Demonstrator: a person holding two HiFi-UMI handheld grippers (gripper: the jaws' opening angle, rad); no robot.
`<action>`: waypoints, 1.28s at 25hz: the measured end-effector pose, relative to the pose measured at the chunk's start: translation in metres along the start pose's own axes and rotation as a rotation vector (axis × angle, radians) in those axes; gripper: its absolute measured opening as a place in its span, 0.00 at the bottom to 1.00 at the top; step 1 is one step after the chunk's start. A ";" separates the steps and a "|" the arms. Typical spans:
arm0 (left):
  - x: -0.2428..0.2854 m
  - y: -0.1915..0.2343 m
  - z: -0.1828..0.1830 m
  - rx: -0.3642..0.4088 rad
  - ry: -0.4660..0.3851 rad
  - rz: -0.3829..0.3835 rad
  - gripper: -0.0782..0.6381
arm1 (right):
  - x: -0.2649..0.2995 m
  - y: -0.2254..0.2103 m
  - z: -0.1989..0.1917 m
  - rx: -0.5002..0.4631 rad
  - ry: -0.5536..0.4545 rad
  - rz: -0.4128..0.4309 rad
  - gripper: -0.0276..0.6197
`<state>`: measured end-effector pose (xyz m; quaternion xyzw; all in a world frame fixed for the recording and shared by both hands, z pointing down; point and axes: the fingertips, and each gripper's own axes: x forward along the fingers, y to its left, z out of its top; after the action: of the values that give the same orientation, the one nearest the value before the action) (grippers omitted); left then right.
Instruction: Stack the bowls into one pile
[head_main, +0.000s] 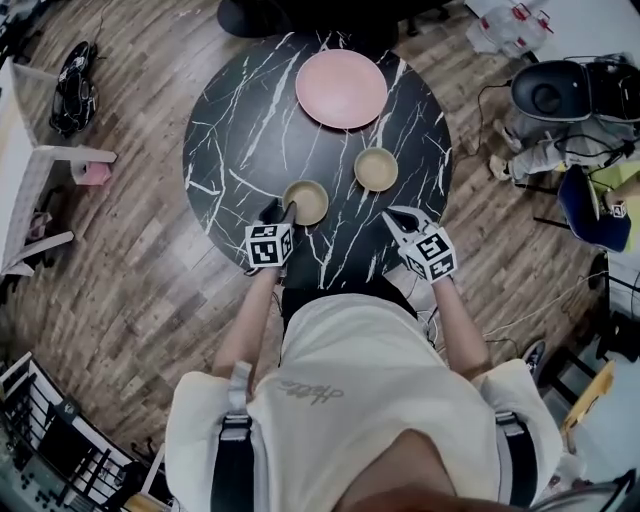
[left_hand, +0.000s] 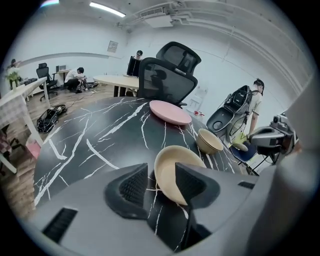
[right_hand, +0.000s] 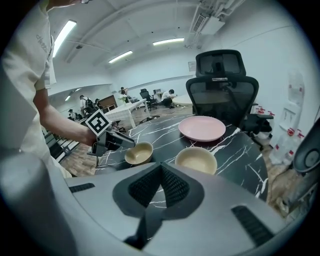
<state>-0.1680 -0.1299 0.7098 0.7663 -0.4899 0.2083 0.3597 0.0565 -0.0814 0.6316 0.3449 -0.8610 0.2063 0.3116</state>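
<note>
While the left gripper (left_hand: 160, 175) stood with its jaws apart at the near rim of the nearer bowl (head_main: 306, 202), no pad pressed on it. I judged it should take the rim deep, then carry it level to the farther bowl (head_main: 376, 169) on the table (head_main: 240, 120). The right gripper (right_hand: 161, 172), closed and empty, hovered aside.

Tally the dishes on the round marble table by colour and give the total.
Tan bowls: 2 (near bowl, far bowl)
Pink plate: 1
Total: 3
</note>
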 end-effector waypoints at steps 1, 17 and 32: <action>0.002 0.001 -0.001 -0.008 0.006 -0.001 0.37 | 0.002 0.001 0.000 0.003 0.004 0.002 0.05; 0.028 0.009 -0.013 -0.068 0.082 -0.014 0.30 | 0.013 0.006 -0.018 0.042 0.067 -0.015 0.05; 0.032 0.010 -0.015 -0.070 0.110 -0.005 0.15 | 0.016 0.007 -0.031 0.066 0.082 -0.028 0.05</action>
<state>-0.1623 -0.1405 0.7441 0.7419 -0.4747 0.2319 0.4130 0.0547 -0.0658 0.6637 0.3582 -0.8353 0.2443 0.3380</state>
